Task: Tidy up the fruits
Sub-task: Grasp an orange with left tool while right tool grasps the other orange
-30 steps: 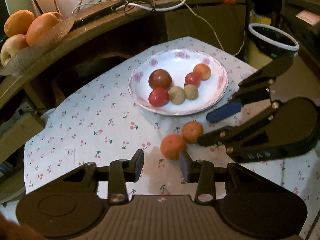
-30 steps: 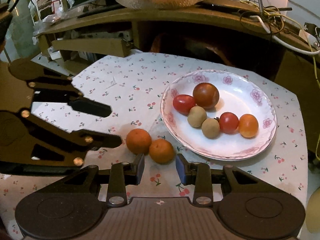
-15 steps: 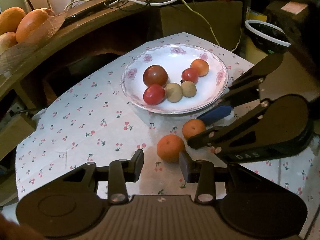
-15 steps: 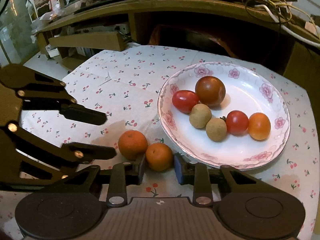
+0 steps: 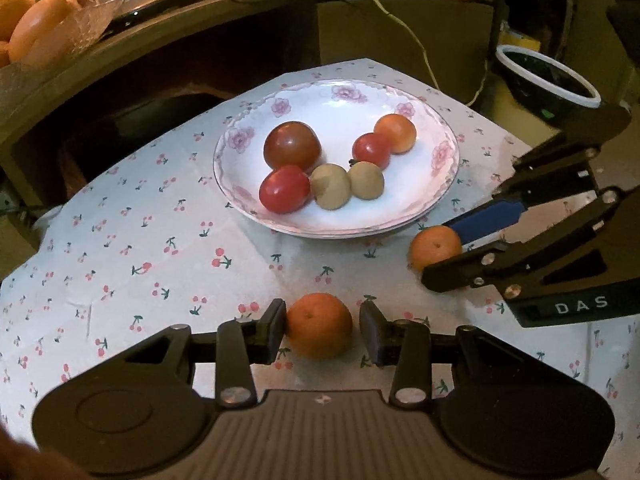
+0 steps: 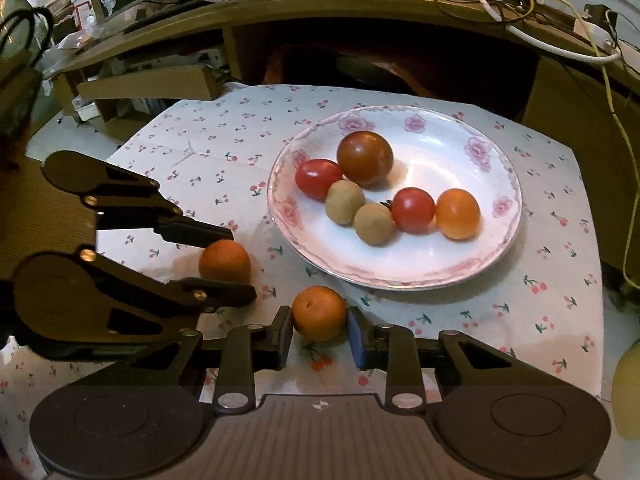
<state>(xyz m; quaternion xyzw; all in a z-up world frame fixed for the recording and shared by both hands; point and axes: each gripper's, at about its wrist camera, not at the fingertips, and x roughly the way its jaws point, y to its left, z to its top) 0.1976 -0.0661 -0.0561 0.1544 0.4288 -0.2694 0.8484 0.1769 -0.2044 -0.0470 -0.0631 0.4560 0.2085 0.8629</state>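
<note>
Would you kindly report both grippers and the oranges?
Left gripper open, fingers astride one small round orange. Right gripper closing on other orange, grip unconfirmed. Both on cloth beside white floral plate. Path clear.

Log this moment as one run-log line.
left gripper: open around mandarin | right gripper: closing on second mandarin | plate: six fruits
</note>
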